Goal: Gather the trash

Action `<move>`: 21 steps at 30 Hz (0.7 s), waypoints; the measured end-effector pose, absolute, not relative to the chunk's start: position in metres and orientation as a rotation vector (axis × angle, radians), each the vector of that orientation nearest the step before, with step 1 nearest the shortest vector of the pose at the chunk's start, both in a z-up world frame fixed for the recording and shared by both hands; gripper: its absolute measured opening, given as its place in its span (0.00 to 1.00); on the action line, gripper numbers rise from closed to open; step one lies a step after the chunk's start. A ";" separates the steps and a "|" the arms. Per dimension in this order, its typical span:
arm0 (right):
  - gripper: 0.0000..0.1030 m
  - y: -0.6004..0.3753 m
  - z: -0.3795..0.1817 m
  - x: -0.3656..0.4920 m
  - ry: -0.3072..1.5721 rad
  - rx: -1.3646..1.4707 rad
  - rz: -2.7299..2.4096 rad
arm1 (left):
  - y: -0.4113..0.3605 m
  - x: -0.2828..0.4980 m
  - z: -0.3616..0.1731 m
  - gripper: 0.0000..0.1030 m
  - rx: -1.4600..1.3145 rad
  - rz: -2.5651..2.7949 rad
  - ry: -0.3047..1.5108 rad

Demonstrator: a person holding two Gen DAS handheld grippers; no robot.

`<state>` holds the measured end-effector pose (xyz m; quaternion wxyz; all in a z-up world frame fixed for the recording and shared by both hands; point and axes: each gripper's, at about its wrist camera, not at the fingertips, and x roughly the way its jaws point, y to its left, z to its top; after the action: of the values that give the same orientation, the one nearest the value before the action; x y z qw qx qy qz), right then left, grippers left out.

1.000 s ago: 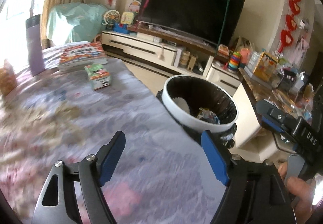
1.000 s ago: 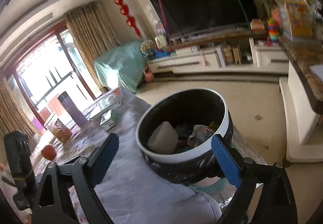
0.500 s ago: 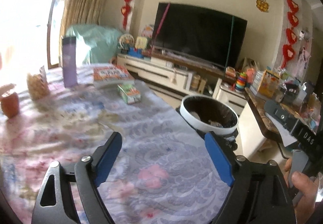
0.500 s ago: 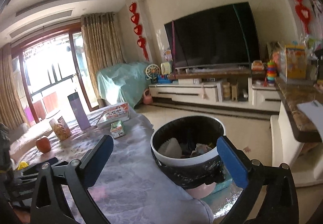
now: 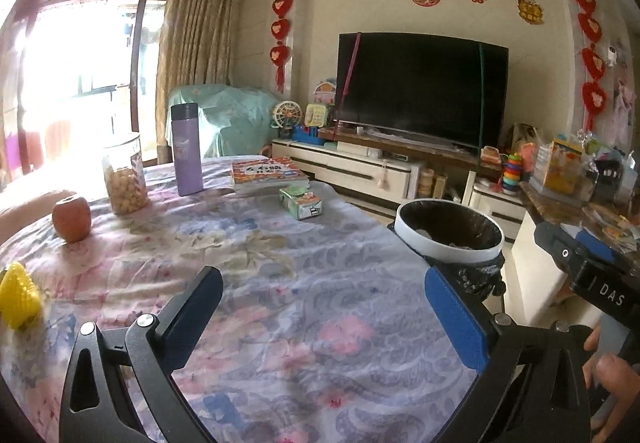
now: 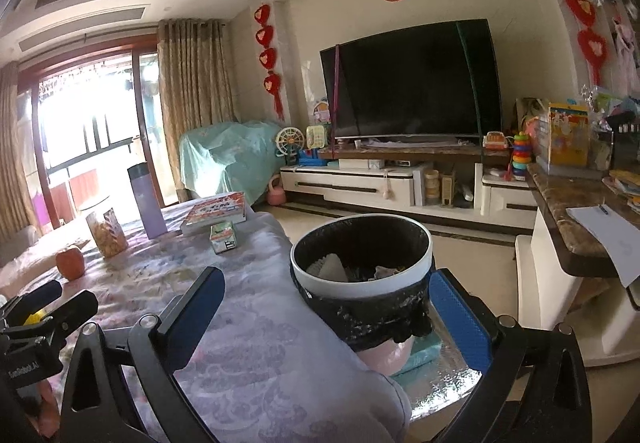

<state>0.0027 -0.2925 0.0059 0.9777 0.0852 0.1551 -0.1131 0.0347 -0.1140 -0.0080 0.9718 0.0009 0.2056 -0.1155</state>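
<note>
Roughly: floral tablecloth (image 5: 320,275), TV (image 5: 420,91) behind, lined bin (image 6: 362,255) w/ maybe paper, both grippers (image 5: 320,307) (image 6: 324,315) wide apart, empty.

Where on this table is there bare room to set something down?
The near cloth is bare, bordered by the left gripper, the bin and the green box. The far left end is crowded: apple, jar, purple bottle, book.

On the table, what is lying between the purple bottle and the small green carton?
The book lies between the purple bottle and the small green carton; the left wrist view shows it best.
</note>
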 end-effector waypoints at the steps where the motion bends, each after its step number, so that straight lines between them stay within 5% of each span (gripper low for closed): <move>1: 1.00 -0.291 0.005 0.002 0.311 0.168 -0.229 | -0.114 0.034 -0.008 0.99 0.005 -0.232 0.414; 21: 1.00 -0.287 0.000 -0.004 0.309 0.159 -0.230 | -0.113 0.029 -0.007 0.99 0.034 -0.201 0.380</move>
<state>-0.0038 -0.2873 0.0004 0.9784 0.0788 0.1532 -0.1140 0.0286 -0.1126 -0.0065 0.9768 0.0170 0.1885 -0.0998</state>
